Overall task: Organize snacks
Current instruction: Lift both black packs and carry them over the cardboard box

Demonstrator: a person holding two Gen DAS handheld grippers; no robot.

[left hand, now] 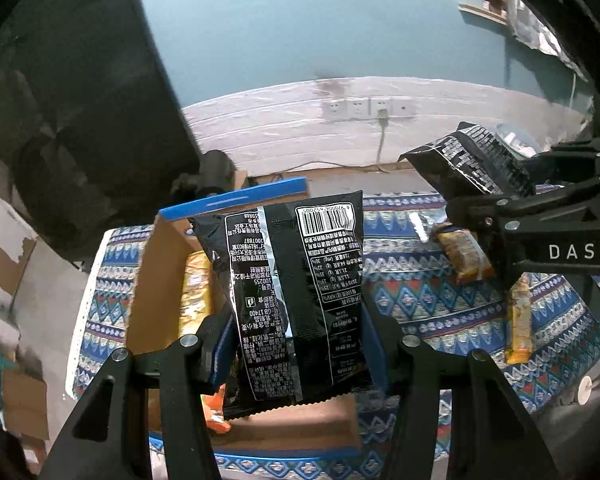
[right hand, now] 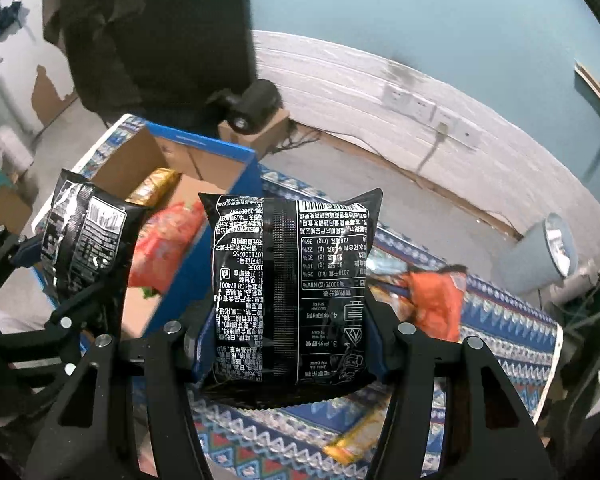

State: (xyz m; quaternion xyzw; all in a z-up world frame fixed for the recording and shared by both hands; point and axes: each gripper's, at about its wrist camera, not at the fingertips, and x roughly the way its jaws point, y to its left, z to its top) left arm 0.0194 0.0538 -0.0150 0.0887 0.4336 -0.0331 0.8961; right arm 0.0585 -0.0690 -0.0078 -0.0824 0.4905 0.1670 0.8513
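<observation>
Snack bags, black, one per gripper: left gripper (left hand: 296, 344) clamps a black bag (left hand: 296, 296) above the cardboard box (left hand: 148, 280); right gripper (right hand: 288, 332) clamps its twin (right hand: 292, 288) over the patterned tablecloth (right hand: 500, 320), beside box.

Box (left hand: 168, 264) bottom — hidden by packet (left hand: 296, 300).

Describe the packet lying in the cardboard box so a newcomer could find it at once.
Start at the patterned tablecloth and find the open cardboard box with blue edges. Against its inner wall lies a golden-yellow snack packet. Its shiny gold wrapper sets it apart from the black packet gripped above by the left tongs.
</observation>
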